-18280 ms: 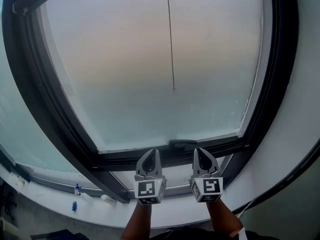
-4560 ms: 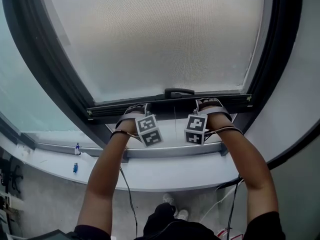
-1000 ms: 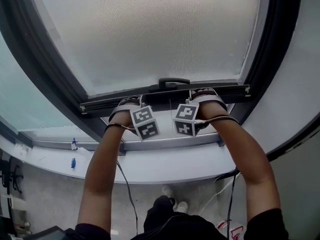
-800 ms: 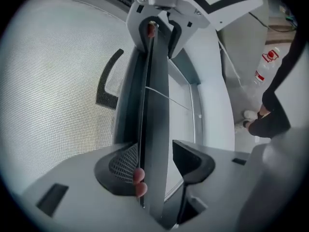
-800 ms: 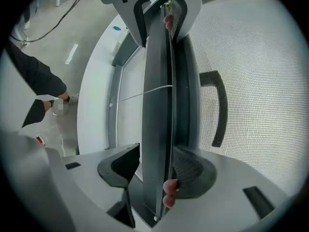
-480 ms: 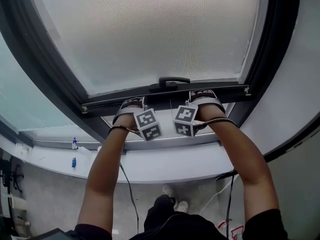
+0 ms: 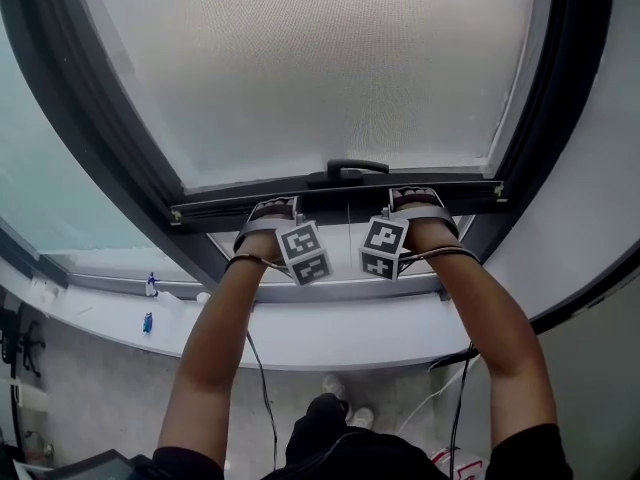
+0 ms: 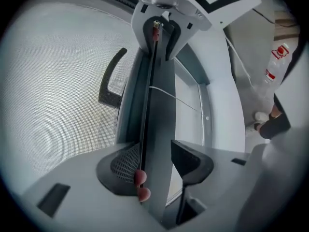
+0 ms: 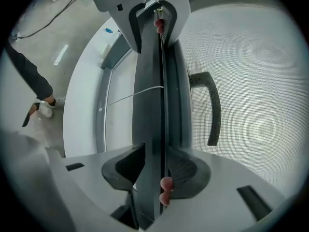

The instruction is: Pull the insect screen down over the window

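– Progress on the window: where does the fine grey mesh insect screen (image 7: 320, 68) sit?

– Low over the pane, inside the dark window frame (image 7: 110, 158). Its dark grey metal bottom bar (image 7: 330, 200), with the black handle (image 7: 345, 171) at its middle, hangs above the grey lower frame rail (image 7: 330, 288). A strip of bare glass (image 7: 330, 253) shows between bar and rail.

– And the claws?

– Both are on that bar, one to each side of the handle. The left claw (image 8: 155, 151) has just been closing; the bar runs between its jaws and the pads press on both faces. The right claw (image 9: 155, 152) has just been closing too, and it is clamped on the same bar.

– So which step is this?

– I judge it the last stretch of the pull. The grip is taken and the screen is most of the way down, but the bar has not yet met the rail.

– Next move?

– Draw both claws down together at one pace, so the bar travels level and does not jam at one end. The grip needs to be firm, since a roller screen probably wants to spring back up. A thin white cord (image 8: 171, 96) crosses the gap under the bar. It is best kept from being trapped when the bar seats on the rail above the white ledge (image 7: 330, 333).
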A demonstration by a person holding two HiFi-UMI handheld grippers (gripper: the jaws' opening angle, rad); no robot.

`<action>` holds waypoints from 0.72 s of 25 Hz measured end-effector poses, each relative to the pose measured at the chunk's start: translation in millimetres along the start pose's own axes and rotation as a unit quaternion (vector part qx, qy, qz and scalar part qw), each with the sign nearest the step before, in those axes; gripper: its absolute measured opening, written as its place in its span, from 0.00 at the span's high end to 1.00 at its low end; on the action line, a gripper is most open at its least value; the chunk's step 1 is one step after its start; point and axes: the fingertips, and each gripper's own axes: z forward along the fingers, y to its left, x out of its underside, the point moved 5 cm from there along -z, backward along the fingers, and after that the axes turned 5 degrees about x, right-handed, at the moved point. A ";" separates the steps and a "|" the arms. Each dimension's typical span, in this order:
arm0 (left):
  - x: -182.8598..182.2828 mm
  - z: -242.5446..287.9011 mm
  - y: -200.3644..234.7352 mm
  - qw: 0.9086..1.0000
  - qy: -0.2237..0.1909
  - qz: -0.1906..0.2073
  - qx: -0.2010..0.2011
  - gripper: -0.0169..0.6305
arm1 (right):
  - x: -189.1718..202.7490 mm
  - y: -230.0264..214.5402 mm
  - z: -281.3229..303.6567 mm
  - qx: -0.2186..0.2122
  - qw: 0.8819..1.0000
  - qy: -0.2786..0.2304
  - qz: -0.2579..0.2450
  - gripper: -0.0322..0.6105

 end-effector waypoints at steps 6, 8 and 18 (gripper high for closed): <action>-0.1 -1.2 3.2 1.000 -0.015 -0.015 0.019 0.65 | 2.7 -1.6 -0.6 0.008 1.000 -0.026 0.011 0.72; 0.1 -3.5 4.0 0.999 -0.009 -0.011 0.032 0.65 | 3.3 -1.9 -1.6 0.007 0.999 -0.042 0.022 0.72; -2.1 -14.7 2.1 0.999 -0.025 -0.019 0.014 0.65 | 8.1 -5.4 -13.3 0.051 0.997 -0.058 0.021 0.72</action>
